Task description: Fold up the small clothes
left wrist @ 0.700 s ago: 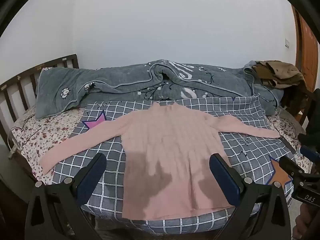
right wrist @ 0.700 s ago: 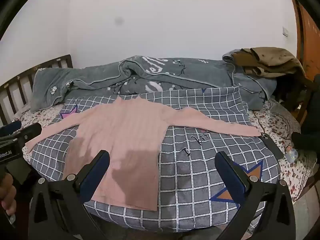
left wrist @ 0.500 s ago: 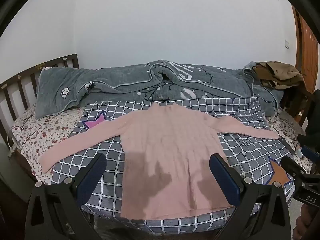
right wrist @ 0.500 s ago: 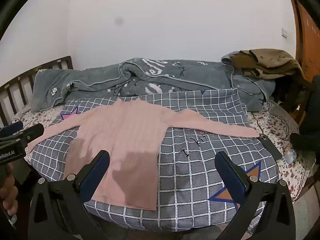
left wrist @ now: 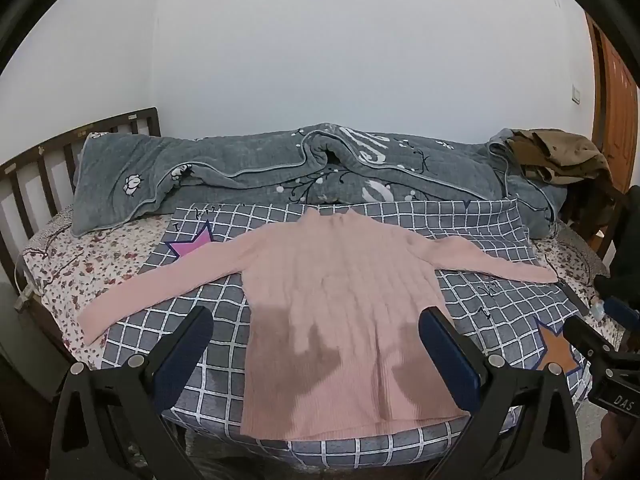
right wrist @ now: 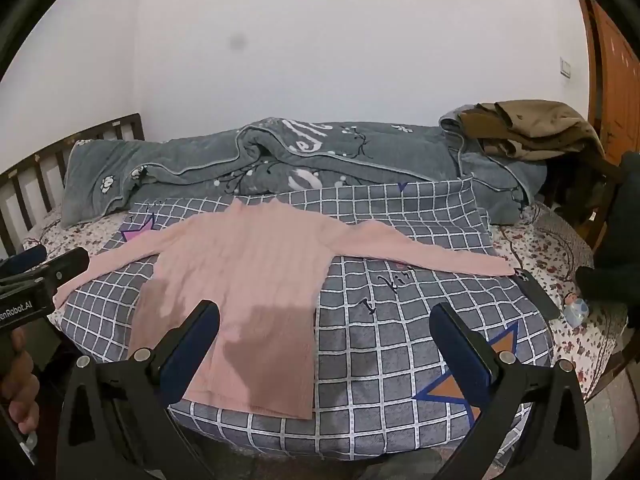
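Observation:
A pink ribbed sweater point(left wrist: 340, 292) point(right wrist: 244, 276) lies flat on a grey checked blanket point(left wrist: 496, 304) point(right wrist: 400, 320), both sleeves spread out sideways, hem toward me. My left gripper point(left wrist: 316, 320) hovers open above the hem end, its blue-padded fingers point(left wrist: 184, 344) wide apart with nothing between them. My right gripper point(right wrist: 326, 316) is open too, held above the blanket just right of the sweater's body, its fingers point(right wrist: 460, 340) apart and empty. Each gripper shows at the edge of the other's view, held by a hand point(right wrist: 18, 384).
A grey quilt point(left wrist: 280, 172) is bunched along the wall side of the bed. Brown clothes point(left wrist: 560, 152) are piled at the far right. A wooden headboard point(left wrist: 36, 176) stands at left, a wooden door point(left wrist: 616, 92) at right. A small bottle point(right wrist: 576, 308) and a dark flat object point(right wrist: 536, 292) lie on the floral sheet point(right wrist: 532, 248).
Both views have crept slightly, the bed sliding a little lower in the right wrist view. The sweater has not moved and both grippers stay open.

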Demonstrator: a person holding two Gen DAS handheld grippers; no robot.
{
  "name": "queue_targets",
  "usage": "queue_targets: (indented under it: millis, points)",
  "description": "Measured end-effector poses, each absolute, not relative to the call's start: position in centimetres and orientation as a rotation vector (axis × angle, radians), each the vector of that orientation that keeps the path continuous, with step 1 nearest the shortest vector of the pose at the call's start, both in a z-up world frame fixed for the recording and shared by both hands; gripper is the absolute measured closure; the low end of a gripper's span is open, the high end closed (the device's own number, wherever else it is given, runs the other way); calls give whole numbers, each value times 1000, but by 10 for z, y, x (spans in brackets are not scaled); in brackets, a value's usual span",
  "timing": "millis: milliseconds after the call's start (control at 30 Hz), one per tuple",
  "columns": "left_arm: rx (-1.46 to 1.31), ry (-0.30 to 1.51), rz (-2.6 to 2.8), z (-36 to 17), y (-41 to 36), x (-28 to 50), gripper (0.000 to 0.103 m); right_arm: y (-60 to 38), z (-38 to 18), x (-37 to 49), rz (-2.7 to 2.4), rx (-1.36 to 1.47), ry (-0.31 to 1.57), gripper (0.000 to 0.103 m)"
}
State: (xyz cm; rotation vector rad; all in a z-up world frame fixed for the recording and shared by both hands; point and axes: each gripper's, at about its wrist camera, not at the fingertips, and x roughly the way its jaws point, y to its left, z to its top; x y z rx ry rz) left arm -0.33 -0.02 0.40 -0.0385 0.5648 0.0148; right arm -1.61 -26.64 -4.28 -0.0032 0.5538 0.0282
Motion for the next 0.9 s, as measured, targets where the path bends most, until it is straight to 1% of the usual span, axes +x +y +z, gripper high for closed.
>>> queue_targets:
  millis: [900]
  points:
    - [-52,564,10,9,-1,-3,0,-267,-38,-22,35,15,537,0]
